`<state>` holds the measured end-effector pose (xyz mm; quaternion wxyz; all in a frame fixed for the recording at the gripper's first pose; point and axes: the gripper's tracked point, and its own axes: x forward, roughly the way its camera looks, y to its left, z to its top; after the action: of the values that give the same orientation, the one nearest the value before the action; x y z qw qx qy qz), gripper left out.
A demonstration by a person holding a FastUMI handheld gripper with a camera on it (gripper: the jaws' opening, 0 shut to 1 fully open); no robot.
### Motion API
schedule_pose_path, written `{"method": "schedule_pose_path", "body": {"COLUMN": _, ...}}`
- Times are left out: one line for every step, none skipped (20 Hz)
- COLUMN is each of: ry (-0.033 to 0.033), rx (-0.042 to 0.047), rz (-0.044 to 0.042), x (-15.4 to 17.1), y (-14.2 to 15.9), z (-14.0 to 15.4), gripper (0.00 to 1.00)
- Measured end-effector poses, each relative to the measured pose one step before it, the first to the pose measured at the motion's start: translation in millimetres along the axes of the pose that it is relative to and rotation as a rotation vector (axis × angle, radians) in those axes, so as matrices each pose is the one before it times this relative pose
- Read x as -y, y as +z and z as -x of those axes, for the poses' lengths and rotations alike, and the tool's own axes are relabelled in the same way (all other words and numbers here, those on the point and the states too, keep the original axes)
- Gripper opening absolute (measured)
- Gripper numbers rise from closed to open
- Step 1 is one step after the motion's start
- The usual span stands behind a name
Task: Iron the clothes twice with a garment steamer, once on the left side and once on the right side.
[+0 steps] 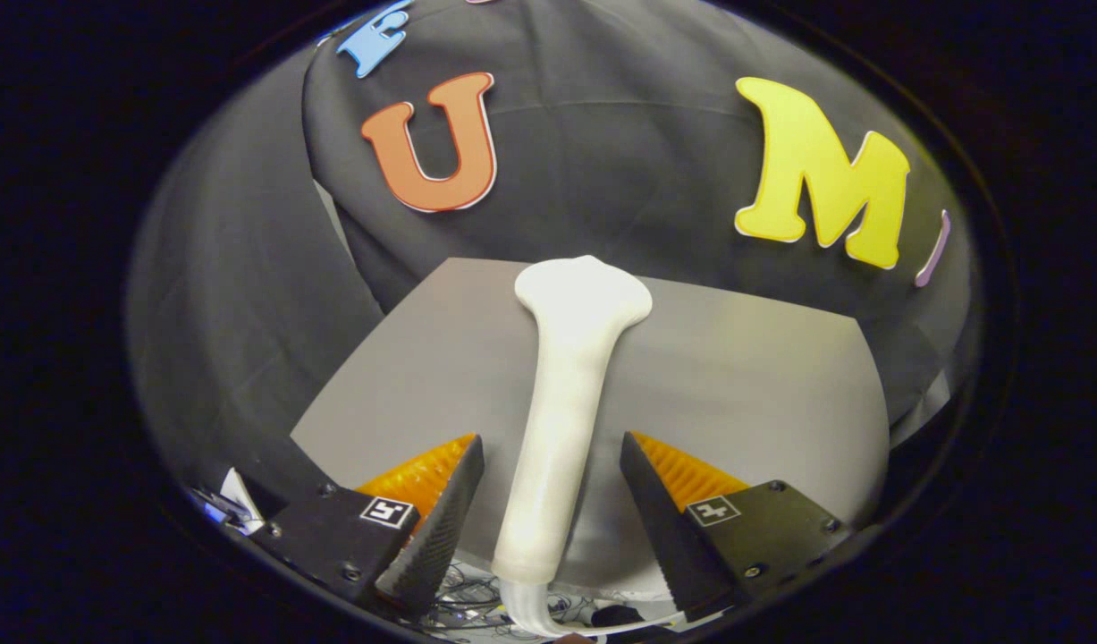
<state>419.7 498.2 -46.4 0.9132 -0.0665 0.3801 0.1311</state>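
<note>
**Me:** While my hand-held gripper [552, 514] has its fingers spread apart, the garment steamer [561, 394] lies lengthwise between them, touched by neither, as far as I can tell. Its handle end points back towards me, with a hose [528, 617] trailing off below, and its flared head points away, out over the grey worktop [745, 376].

**Partner:** So the step in hand is the pickup?

**Me:** That's my reading. I'd close on the handle partway up, not at the very tail, so the head doesn't droop once lifted.

**Partner:** Anything to watch?

**Me:** The handle is smooth and rounded, so it could roll or twist between flat pads. I'd centre it first, with equal gaps either side, and squeeze squarely across its width. The hose may drag, so I'd lift slowly.

**Partner:** And the clothes?

**Me:** Beyond the head I see dark cloth [602, 170] hanging behind the worktop; whether any of it is the garment, I cannot tell. Neither pass looks begun.
</note>
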Motion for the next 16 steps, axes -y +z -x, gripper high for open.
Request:
{"method": "schedule_pose_path", "body": {"ry": -0.01335, "rx": -0.01457, "rz": 0.00365, "x": 0.73, "y": -4.12, "z": -4.78, "gripper": 0.91}}
{"method": "schedule_pose_path", "body": {"ry": -0.01647, "rx": 0.02045, "rz": 0.00558, "x": 1.5, "y": 3.43, "z": -2.07, "gripper": 0.88}}
{"method": "schedule_pose_path", "body": {"ry": -0.02439, "rx": 0.00376, "rz": 0.0061, "x": 2.93, "y": -1.62, "z": -3.64, "gripper": 0.84}}
{"method": "schedule_pose_path", "body": {"ry": -0.02024, "rx": 0.03675, "rz": 0.01733, "x": 1.55, "y": 4.67, "z": -0.16, "gripper": 0.82}}
{"method": "schedule_pose_path", "body": {"ry": -0.0107, "rx": 0.01845, "rz": 0.00053, "x": -0.25, "y": 1.81, "z": -3.86, "gripper": 0.79}}
{"method": "schedule_pose_path", "body": {"ry": -0.01124, "rx": 0.00842, "rz": -0.02831, "x": 1.2, "y": 0.09, "z": 0.53, "gripper": 0.79}}
{"method": "schedule_pose_path", "body": {"ry": -0.01511, "rx": 0.00426, "rz": -0.02854, "x": -0.56, "y": -0.42, "z": -1.06, "gripper": 0.75}}
{"method": "schedule_pose_path", "body": {"ry": -0.0083, "rx": 0.00384, "rz": -0.02163, "x": 2.19, "y": 0.71, "z": -1.57, "gripper": 0.74}}
{"method": "schedule_pose_path", "body": {"ry": 0.01718, "rx": 0.00708, "rz": -0.02518, "x": -4.49, "y": 1.74, "z": -0.47, "gripper": 0.65}}
{"method": "schedule_pose_path", "body": {"ry": 0.00747, "rx": 0.01171, "rz": -0.02041, "x": -3.22, "y": 0.41, "z": 0.91, "gripper": 0.6}}
{"method": "schedule_pose_path", "body": {"ry": 0.00195, "rx": 0.01125, "rz": -0.00477, "x": -0.29, "y": 0.86, "z": -0.66, "gripper": 0.43}}
{"method": "schedule_pose_path", "body": {"ry": 0.00084, "rx": 0.00905, "rz": 0.00236, "x": 0.28, "y": 1.64, "z": 3.32, "gripper": 0.42}}
{"method": "schedule_pose_path", "body": {"ry": 0.00676, "rx": 0.0036, "rz": -0.00191, "x": -0.27, "y": -0.28, "z": -1.01, "gripper": 0.39}}
{"method": "schedule_pose_path", "body": {"ry": 0.01681, "rx": -0.00437, "rz": -0.01261, "x": -1.92, "y": -0.78, "z": 0.09, "gripper": 0.37}}
{"method": "schedule_pose_path", "body": {"ry": 0.01899, "rx": -0.00164, "rz": -0.00388, "x": -2.58, "y": -0.54, "z": 3.34, "gripper": 0.35}}
{"method": "schedule_pose_path", "body": {"ry": -0.00266, "rx": 0.0051, "rz": 0.00411, "x": 1.63, "y": 0.63, "z": 4.97, "gripper": 0.33}}
